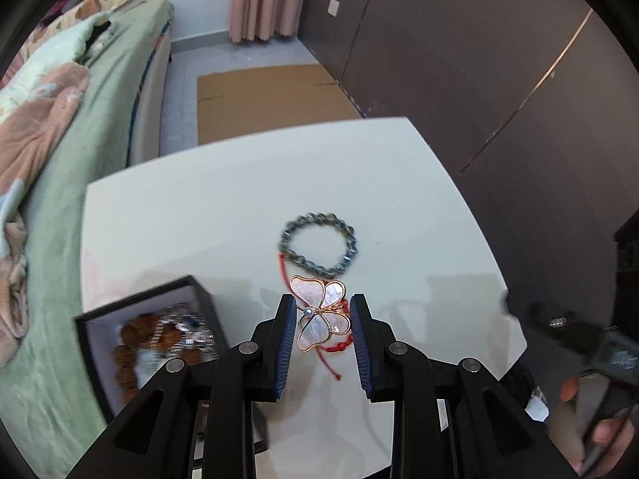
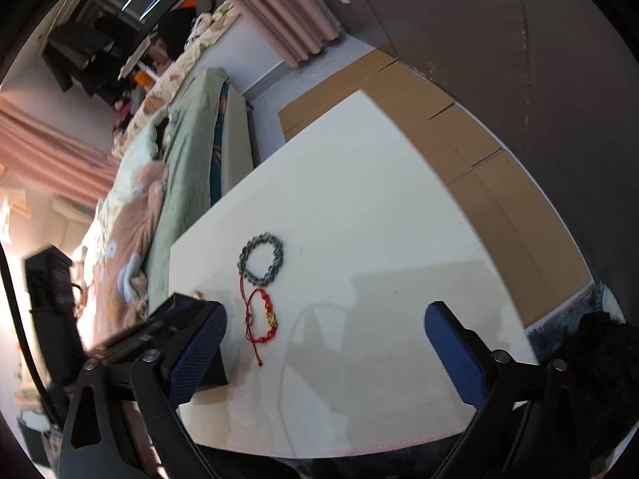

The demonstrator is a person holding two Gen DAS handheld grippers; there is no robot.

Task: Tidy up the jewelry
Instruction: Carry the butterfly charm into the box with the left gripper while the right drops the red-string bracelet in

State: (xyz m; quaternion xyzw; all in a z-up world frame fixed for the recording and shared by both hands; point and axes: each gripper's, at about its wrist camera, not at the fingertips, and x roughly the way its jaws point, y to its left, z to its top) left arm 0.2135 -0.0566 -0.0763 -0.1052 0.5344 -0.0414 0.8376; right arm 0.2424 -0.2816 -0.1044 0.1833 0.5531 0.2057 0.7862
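Left claw [image 1: 322, 325] points steeply down, its blue pads narrowed, pinching a butterfly brooch [image 1: 321, 313] held clear of the worktop. Right claw [image 2: 325, 325] also tilts down, jaws wide apart, nothing between the pads. In the left wrist view, a hand [image 1: 595, 419] wraps the right claw's dark handle at the near right, blurred.

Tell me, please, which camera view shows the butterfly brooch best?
The left wrist view. There the butterfly brooch sits large and sharp between the fingers of the left gripper, which is shut on it, above the white table. The right wrist view does not show the brooch at all.
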